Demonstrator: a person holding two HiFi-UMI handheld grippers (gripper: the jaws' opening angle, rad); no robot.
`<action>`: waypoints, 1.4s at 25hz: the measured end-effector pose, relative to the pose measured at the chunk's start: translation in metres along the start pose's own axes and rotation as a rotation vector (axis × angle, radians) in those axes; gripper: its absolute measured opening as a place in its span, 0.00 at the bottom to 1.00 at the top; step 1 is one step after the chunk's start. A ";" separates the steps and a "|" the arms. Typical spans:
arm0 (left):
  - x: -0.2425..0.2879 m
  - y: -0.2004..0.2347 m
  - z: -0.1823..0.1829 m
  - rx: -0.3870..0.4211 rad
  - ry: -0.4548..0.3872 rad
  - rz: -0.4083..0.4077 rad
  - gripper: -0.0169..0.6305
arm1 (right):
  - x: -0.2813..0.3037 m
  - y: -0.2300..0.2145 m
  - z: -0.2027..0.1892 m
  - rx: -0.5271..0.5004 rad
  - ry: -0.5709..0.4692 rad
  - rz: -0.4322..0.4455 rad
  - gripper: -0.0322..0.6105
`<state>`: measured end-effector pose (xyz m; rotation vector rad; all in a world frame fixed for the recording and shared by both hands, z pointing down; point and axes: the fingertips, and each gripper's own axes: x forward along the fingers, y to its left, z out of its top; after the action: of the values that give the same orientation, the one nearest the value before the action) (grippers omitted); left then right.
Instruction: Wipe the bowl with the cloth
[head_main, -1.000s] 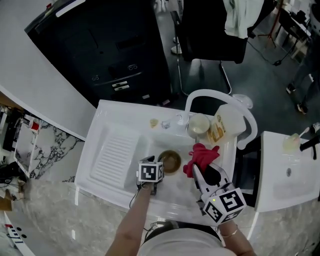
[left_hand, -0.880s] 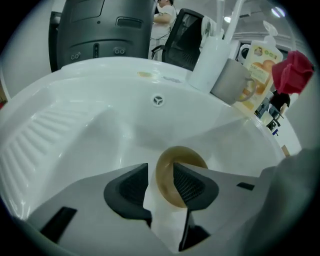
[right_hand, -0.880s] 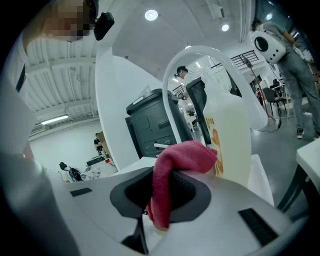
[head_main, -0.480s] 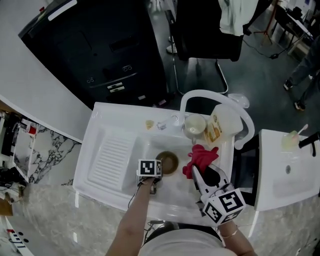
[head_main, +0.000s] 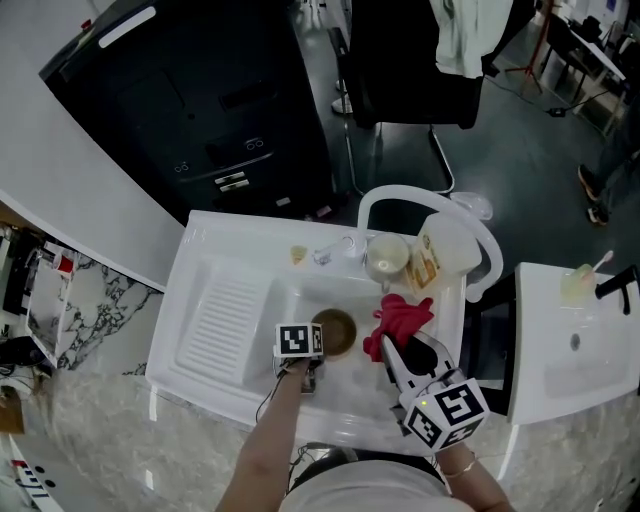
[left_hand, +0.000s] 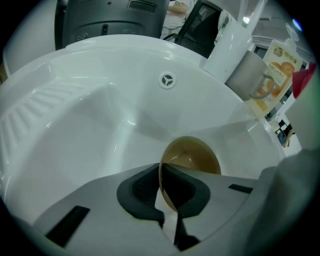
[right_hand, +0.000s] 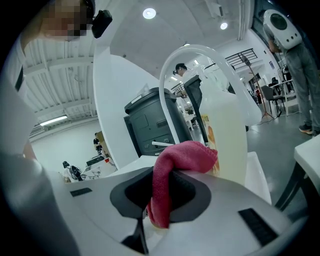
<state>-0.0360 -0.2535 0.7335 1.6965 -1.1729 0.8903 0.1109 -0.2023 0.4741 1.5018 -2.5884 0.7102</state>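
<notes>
Head view looks steeply down on a white sink (head_main: 232, 300), with its ribbed draining board on the left and its basin on the right. A brown bowl (head_main: 337, 330) sits in the basin, its hollow showing from above.

The left gripper (left_hand: 161, 174) reaches in from the near side. Its jaws are closing with the bowl's thin near rim between them. In the left gripper view the dark pads press on that rim from both sides, one inside the bowl and one outside. Beyond the bowl, a round fitting (left_hand: 167, 80) shows on the far wall of the basin.

The right gripper (right_hand: 159, 192) hangs to the right of the bowl, its jaws clamped on a red cloth (head_main: 402, 315). The cloth bunches up over the jaw tips and lies near the bowl's right side. The head view does not settle whether the two touch.

On the far rim of the sink stand a mug (head_main: 386, 255) and, right of it, a pale jug (head_main: 447, 248) with an orange label. A white curved tube (head_main: 425, 190) arches over both.
</notes>
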 end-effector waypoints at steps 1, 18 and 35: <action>-0.004 -0.001 0.003 -0.003 -0.013 -0.004 0.07 | 0.000 0.001 0.001 -0.001 -0.001 0.003 0.16; -0.170 -0.040 0.066 0.034 -0.439 -0.024 0.07 | -0.013 0.055 0.023 -0.091 -0.083 0.135 0.16; -0.319 -0.050 0.048 0.189 -0.670 0.065 0.07 | -0.045 0.172 0.062 -0.290 -0.233 0.266 0.16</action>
<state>-0.0812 -0.1827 0.4184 2.2126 -1.6210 0.4806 0.0012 -0.1207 0.3446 1.2343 -2.9391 0.1663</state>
